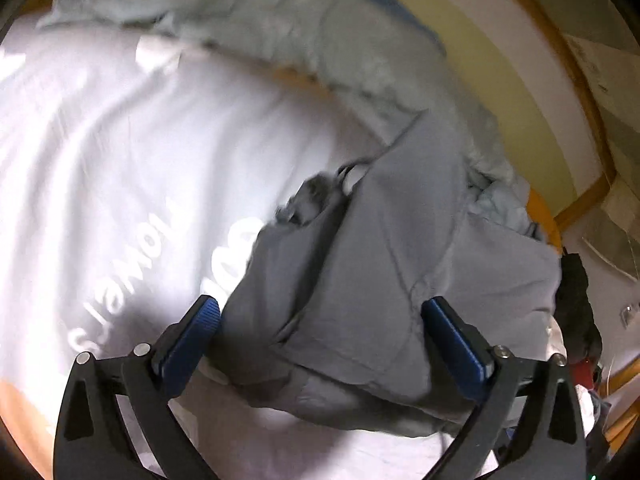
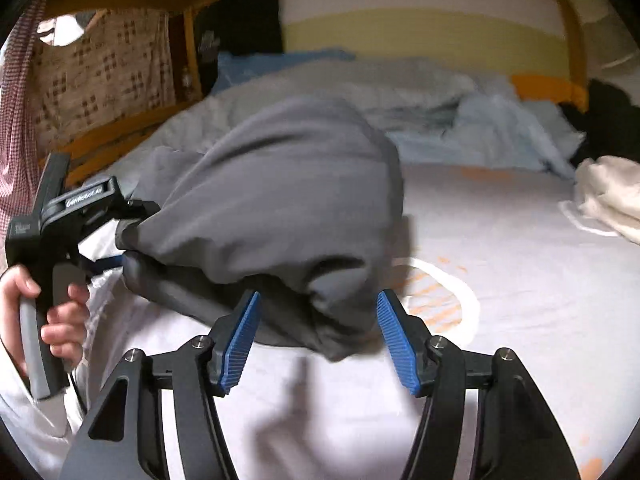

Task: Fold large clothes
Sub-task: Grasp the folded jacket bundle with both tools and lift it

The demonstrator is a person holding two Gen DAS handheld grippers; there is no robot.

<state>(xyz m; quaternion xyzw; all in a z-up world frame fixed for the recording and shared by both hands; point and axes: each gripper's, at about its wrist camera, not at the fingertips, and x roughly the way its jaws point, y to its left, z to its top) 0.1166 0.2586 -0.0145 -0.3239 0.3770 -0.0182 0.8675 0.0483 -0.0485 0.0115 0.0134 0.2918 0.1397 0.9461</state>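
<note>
left gripper (image 1: 320,312) jaws wide, right gripper (image 2: 318,312) half-open — grey garment (image 2: 280,184) loose

2 hand-held grippers (image 2: 316,336), 1 grey garment (image 2: 280,200), approx. 1 cream cloth (image 2: 612,196).

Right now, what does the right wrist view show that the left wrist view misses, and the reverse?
Only the right wrist view shows the person's hand holding the left hand-held gripper, a cream cloth at the far right, and the plaid fabric by the bed frame. Only the left wrist view shows mirrored white lettering on the bed sheet. Both show the grey garment bunched on the bed, lying between open jaws, and the crumpled pale blue bedding behind it.
</note>
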